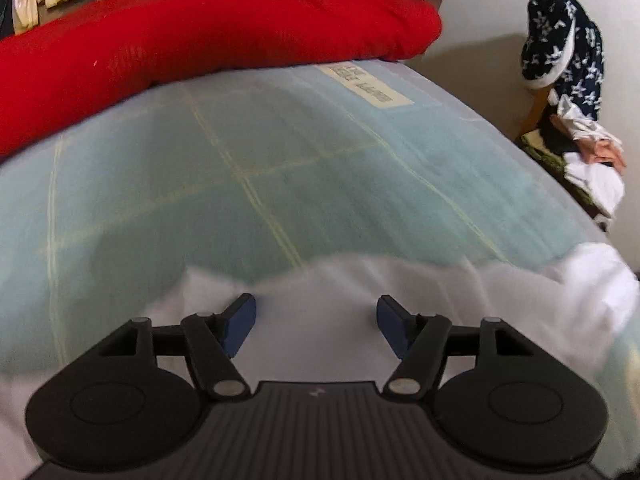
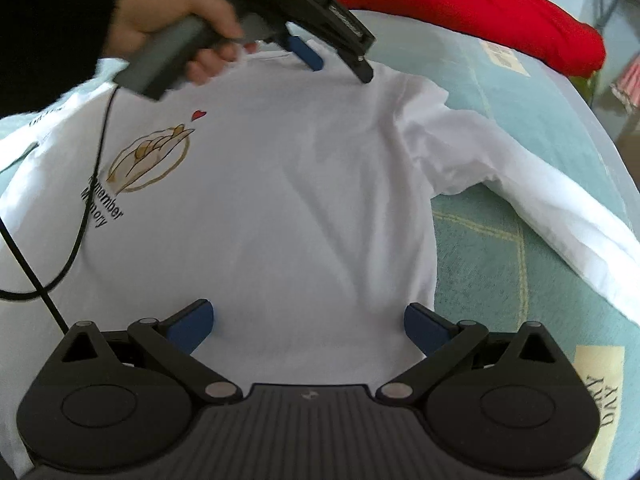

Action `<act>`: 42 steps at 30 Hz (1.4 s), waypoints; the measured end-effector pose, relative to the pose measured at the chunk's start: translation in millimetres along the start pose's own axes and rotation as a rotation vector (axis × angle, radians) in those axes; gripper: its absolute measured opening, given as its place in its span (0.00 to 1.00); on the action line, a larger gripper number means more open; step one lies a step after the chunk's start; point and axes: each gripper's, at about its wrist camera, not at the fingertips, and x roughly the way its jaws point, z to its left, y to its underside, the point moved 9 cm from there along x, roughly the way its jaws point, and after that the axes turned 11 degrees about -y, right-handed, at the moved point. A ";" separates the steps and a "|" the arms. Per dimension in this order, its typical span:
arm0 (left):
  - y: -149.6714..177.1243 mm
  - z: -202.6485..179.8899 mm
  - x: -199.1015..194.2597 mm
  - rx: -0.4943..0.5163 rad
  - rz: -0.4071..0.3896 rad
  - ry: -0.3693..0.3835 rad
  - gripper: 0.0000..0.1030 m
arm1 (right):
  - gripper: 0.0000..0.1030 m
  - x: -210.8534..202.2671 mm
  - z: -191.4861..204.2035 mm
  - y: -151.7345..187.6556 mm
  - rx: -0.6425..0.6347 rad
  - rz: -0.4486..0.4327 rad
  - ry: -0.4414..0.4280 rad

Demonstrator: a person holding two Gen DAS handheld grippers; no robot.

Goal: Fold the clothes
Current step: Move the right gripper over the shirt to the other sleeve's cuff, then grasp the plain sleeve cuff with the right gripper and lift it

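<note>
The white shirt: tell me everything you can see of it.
The white shirt is a thin, soft-looking long-sleeved top lying spread flat, print side up, on a pale green checked bedcover. Its chest bears a gold oval emblem, a small red heart and black lettering. One sleeve stretches sideways, wrinkled at the armpit; the body is mostly smooth. The left gripper, open, is at the collar end; the right gripper, open, hovers at the opposite edge. A black cable crosses the print.

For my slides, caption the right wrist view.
Open right gripper over a white T-shirt spread on a green sheet, left gripper at its collar.
</note>
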 end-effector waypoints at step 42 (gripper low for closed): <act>62.0 164.1 -60.9 -0.314 0.006 -0.276 0.65 | 1.00 5.9 0.9 1.1 0.010 0.054 0.031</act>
